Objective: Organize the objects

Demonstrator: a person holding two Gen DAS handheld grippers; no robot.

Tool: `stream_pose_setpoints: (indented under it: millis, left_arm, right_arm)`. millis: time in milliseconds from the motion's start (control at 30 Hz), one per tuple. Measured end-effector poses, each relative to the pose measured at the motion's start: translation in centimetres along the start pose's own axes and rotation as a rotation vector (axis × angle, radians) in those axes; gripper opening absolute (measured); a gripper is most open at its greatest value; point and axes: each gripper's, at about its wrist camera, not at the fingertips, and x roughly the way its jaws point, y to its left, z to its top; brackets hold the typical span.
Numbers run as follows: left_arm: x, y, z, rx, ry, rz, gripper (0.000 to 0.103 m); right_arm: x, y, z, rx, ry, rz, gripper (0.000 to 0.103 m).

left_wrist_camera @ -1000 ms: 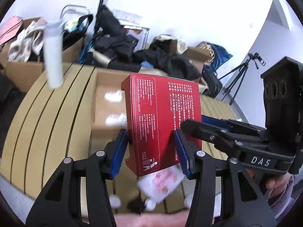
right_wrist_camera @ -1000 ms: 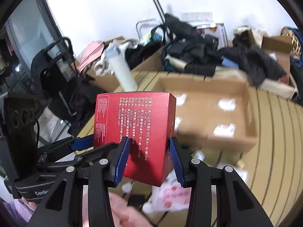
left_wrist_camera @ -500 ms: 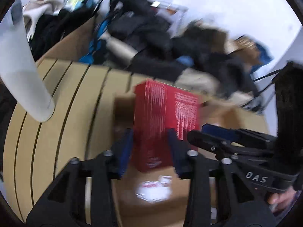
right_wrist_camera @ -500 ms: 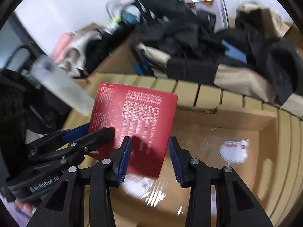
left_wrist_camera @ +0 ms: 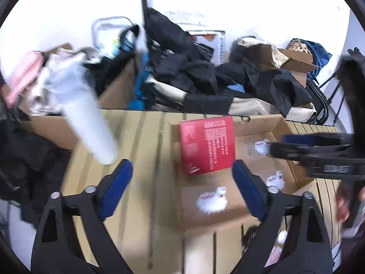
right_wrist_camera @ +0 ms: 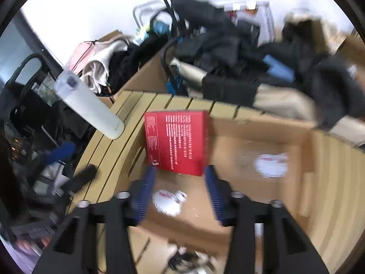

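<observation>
A red box (left_wrist_camera: 208, 145) with white print stands upright in the far left corner of an open cardboard box (left_wrist_camera: 276, 123) on the slatted wooden table. It also shows in the right wrist view (right_wrist_camera: 176, 142). My left gripper (left_wrist_camera: 182, 186) is open and empty, drawn back in front of the red box. My right gripper (right_wrist_camera: 180, 189) is open and empty, its blue pads just below the red box. The right gripper also shows in the left wrist view (left_wrist_camera: 314, 153), over the cardboard box.
A white tumbler (left_wrist_camera: 89, 118) stands on the table left of the cardboard box (right_wrist_camera: 308, 137). White stickers (left_wrist_camera: 212, 199) lie on the carton's floor. Dark clothes, bags and cartons (left_wrist_camera: 205, 75) pile up behind the table (left_wrist_camera: 141, 137). Small items (right_wrist_camera: 189, 260) lie near the front edge.
Both grippers carried the red box forward into the cardboard box, then opened and let it go. It now stands alone in the corner, and both grippers have pulled back.
</observation>
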Motion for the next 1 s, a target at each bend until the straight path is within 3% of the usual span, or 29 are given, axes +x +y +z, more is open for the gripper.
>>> stream_pose_setpoints:
  millis: [67,167,367,567,667,800,900,1000]
  left_arm:
    - [-3.3,0.7,-0.3,0.000,-0.011,0.052,0.093]
    - [-8.6,1.5,-1.7,-0.002,-0.015,0.131,0.099]
    - [-16.6,1.3,-4.8,-0.010,-0.063,0.146,0.103]
    - [-23.6,-1.0,-7.7,0.003,-0.128,0.120,0.103]
    - [-26.3,-2.4,-11.5,0.038,-0.168,0.113,0.103]
    - [-28.1,-4.6,-18.9,0.084,-0.213,0.112,0.103]
    - [-27.6,-5.5,-25.0,0.041,-0.166,0.046,0.103]
    - [-25.0,-6.1,-29.6,-0.020,-0.046,-0.040,0.103]
  right_arm:
    - [-4.2,0.3,-0.9,-0.030,-0.051,-0.025,0.094]
    - [-10.5,0.4,-3.0,-0.073,-0.108,-0.090,0.094]
    - [-19.9,0.0,-8.7,-0.102,-0.182,-0.170,0.094]
    - [-25.3,2.5,-15.2,-0.221,-0.262,-0.121,0.094]
    - [-27.4,3.8,-19.3,-0.200,-0.284,-0.121,0.094]
    - [-28.3,5.2,-26.7,-0.195,-0.343,-0.228,0.094]
    - [-27.5,6.5,-32.7,-0.175,-0.353,-0.198,0.094]
    - [-24.8,7.6,-37.6,-0.149,-0.302,-0.110,0.094]
